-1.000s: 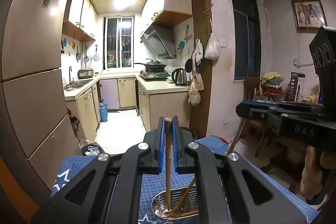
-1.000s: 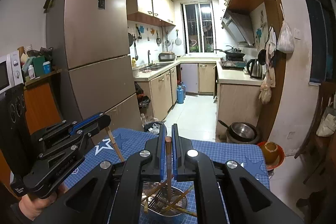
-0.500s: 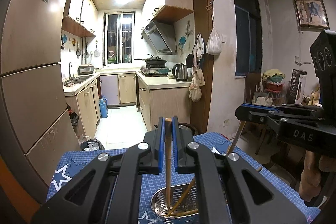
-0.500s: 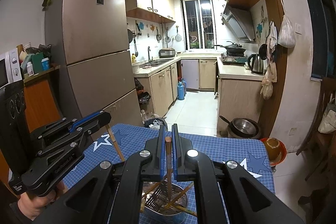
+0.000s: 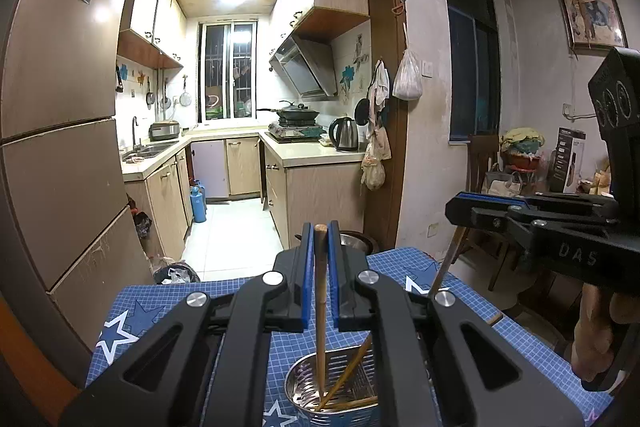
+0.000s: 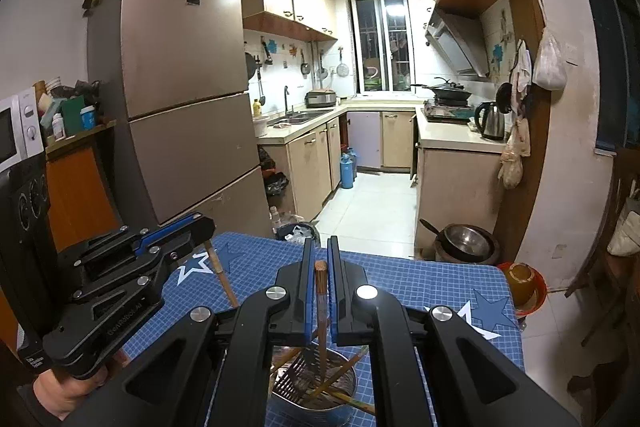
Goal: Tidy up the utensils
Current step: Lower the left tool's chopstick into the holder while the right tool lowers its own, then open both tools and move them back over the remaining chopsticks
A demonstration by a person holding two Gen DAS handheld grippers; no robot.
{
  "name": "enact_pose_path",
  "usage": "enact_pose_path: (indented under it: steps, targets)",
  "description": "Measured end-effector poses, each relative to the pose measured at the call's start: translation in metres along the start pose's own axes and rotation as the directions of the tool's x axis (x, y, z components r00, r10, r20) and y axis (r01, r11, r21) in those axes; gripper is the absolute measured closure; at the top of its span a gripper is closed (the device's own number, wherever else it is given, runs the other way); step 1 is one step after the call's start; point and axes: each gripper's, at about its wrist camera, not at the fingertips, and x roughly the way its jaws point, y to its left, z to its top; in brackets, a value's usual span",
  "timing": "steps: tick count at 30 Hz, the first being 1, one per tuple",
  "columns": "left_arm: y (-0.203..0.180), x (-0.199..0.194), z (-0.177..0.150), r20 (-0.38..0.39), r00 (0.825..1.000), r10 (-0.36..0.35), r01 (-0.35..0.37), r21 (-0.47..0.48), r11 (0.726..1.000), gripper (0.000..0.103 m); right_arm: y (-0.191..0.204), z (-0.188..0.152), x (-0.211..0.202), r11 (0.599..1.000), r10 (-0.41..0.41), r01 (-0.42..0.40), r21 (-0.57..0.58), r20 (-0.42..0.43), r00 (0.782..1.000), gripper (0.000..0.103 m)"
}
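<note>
Between your left gripper's blue pads stands one pale wooden chopstick, pinched upright near its top, its lower end down inside the perforated steel drainer basket. Your right gripper is clamped the same way on a darker chopstick, whose tip also reaches into the basket. Neither pair of fingers shows any gap beyond the stick it squeezes.

Outward from there, the basket already holds several chopsticks leaning against its wall, and the right wrist view shows a slotted spatula head lying in it too. You seem to be near the end of this placement: both sticks look lowered far enough that letting go should drop them in with the rest, though whether either tip touches the bottom cannot be told.

On the blue star-patterned mat one more stick end pokes out at the right, just beside the left gripper's arm, so at least that piece may be left to collect. Much of the mat near the basket is hidden behind the gripper bodies, so you cannot rule out more loose utensils there.
</note>
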Motion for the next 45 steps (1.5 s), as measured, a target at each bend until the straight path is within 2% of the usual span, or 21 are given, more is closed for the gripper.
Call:
enact_pose_path:
  steps: [2,3,4,5,6,17,20,24,28,34,39,43,45]
  targets:
    - [0.001,0.001,0.0,-0.005,1.0,0.002,-0.002,-0.002,1.0,0.094,-0.001,-0.001,0.001,1.0,0.004,-0.004,-0.001,0.0,1.0,0.095]
    - [0.002,0.001,-0.001,-0.008,1.0,0.003,-0.003,-0.005,1.0,0.08,-0.002,-0.002,0.001,1.0,0.004,-0.004,0.002,0.002,1.0,0.093]
    - [0.001,0.001,-0.001,-0.006,1.0,0.007,-0.007,-0.006,1.0,0.069,-0.002,-0.002,0.001,1.0,0.004,-0.004,0.004,0.003,1.0,0.087]
    - [0.001,0.0,-0.002,0.001,1.0,0.013,-0.013,-0.004,1.0,0.048,-0.001,-0.002,0.001,1.0,0.002,-0.002,0.004,0.008,1.0,0.082]
    - [0.001,-0.001,-0.003,0.009,1.0,0.018,-0.018,-0.002,1.0,0.044,0.0,-0.001,0.0,1.0,0.001,-0.001,0.002,0.012,1.0,0.076]
    - [-0.007,-0.017,-0.003,0.02,1.0,0.017,-0.017,0.007,1.0,0.044,0.008,-0.002,-0.023,1.0,-0.007,0.007,-0.004,0.052,0.999,0.075]
    - [-0.011,-0.038,-0.006,0.035,0.999,0.007,-0.007,-0.001,1.0,0.044,0.014,-0.008,-0.044,1.0,-0.006,0.006,-0.003,0.078,0.997,0.073]
    - [-0.022,-0.08,-0.021,0.058,0.998,-0.004,0.002,0.033,0.999,0.042,0.033,-0.03,-0.09,0.999,-0.001,0.006,-0.044,0.121,0.993,0.072]
    - [-0.031,-0.124,-0.047,0.059,0.998,-0.009,0.005,0.077,0.997,0.04,0.054,-0.07,-0.141,0.996,0.016,-0.003,-0.085,0.147,0.989,0.072]
    - [-0.027,-0.188,-0.107,0.017,1.0,-0.003,0.001,0.079,0.997,0.04,0.076,-0.159,-0.203,0.995,0.021,-0.007,-0.103,0.139,0.99,0.072]
    - [-0.023,-0.22,-0.16,-0.05,0.998,0.022,-0.018,0.063,0.998,0.04,0.085,-0.227,-0.233,0.997,-0.013,0.022,-0.078,0.113,0.993,0.072]
    - [-0.027,-0.24,-0.211,-0.125,0.992,0.032,-0.026,0.05,0.998,0.04,0.09,-0.285,-0.248,0.998,-0.046,0.049,-0.044,0.061,0.997,0.072]
    - [-0.027,-0.246,-0.231,-0.161,0.987,0.014,-0.011,0.02,1.0,0.04,0.094,-0.309,-0.252,0.998,-0.054,0.055,-0.031,0.032,0.998,0.072]
